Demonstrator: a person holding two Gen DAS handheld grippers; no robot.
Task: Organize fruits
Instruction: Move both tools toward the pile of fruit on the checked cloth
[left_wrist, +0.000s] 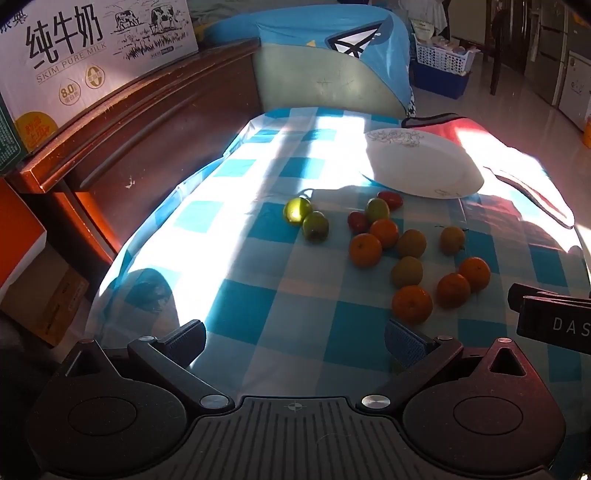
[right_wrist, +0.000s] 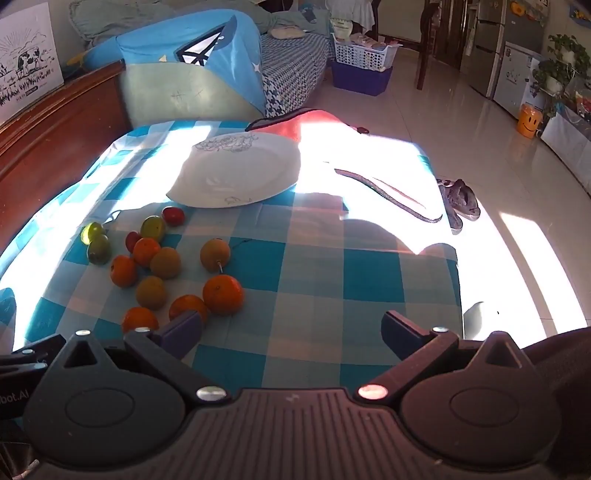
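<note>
1. Both tools are empty with jaws spread wide: the left gripper (left_wrist: 295, 341) and the right gripper (right_wrist: 291, 332) hover low over the checked tablecloth (left_wrist: 258, 314), so the first pick has probably not begun

2. The fruit lies loose at about 1 o'clock from the left gripper and 10 o'clock from the right; the white plate (right_wrist: 236, 170) sits empty beyond it, near 12 o'clock

3. Start with the nearest orange (right_wrist: 223, 294), just ahead of the right gripper's left finger; it stands slightly apart from its neighbours

4. Straddle it squarely and close gently, since round fruit may roll

5. Leave the tight cluster of small green fruit (left_wrist: 315, 226) and red tomatoes (left_wrist: 357, 221) for later, when there is room around them
</note>
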